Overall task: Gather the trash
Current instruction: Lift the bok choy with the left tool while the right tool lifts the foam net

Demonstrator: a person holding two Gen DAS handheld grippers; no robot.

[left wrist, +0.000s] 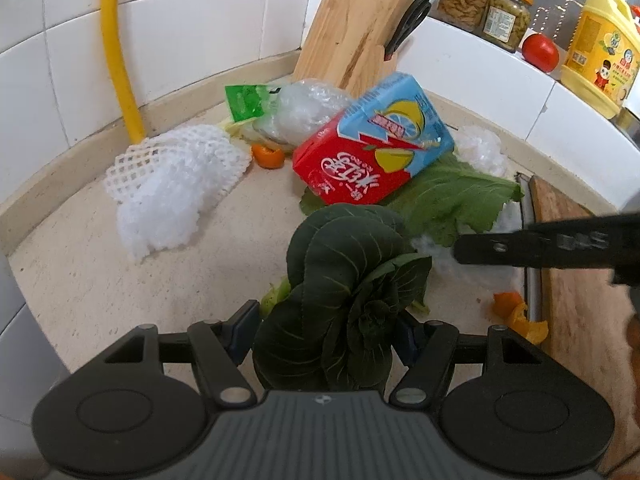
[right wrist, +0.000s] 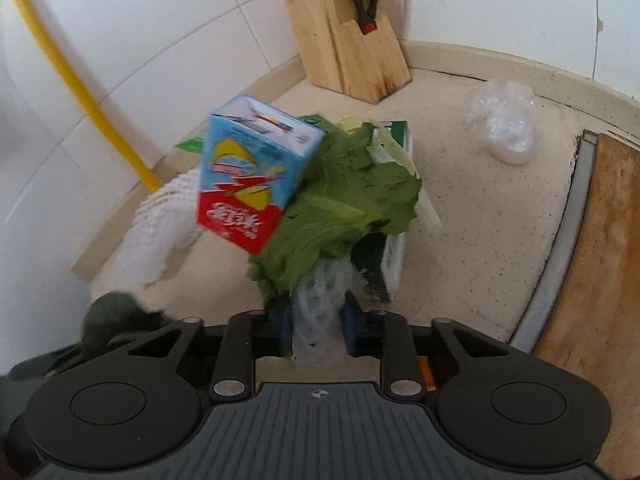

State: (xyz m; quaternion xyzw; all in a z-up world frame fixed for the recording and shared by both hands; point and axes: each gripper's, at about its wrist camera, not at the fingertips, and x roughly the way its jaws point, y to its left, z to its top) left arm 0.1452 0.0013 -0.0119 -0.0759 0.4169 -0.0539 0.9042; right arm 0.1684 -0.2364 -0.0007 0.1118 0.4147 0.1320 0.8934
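A dark green bok choy [left wrist: 344, 280] fills the gap between the pads of my left gripper [left wrist: 328, 330], which is shut on it above the counter. Ahead, a red and blue drink carton [left wrist: 372, 140] leans tilted on a light green leaf [left wrist: 452, 196]. My right gripper [right wrist: 316, 328] is shut on a crumpled clear plastic bag [right wrist: 318, 312] with that leaf [right wrist: 344, 208] draped over its far end. The carton [right wrist: 252, 176] rests against the leaf's left side. A black finger [left wrist: 520, 249] of the right gripper reaches in from the right.
On the counter lie a white foam net [left wrist: 172, 184], orange peels [left wrist: 520, 316], a green packet [left wrist: 244, 100], a green box [right wrist: 384, 264] and a clear plastic ball [right wrist: 502, 120]. A knife block [right wrist: 344, 32] stands in the corner, a wooden board [right wrist: 600, 248] at the right.
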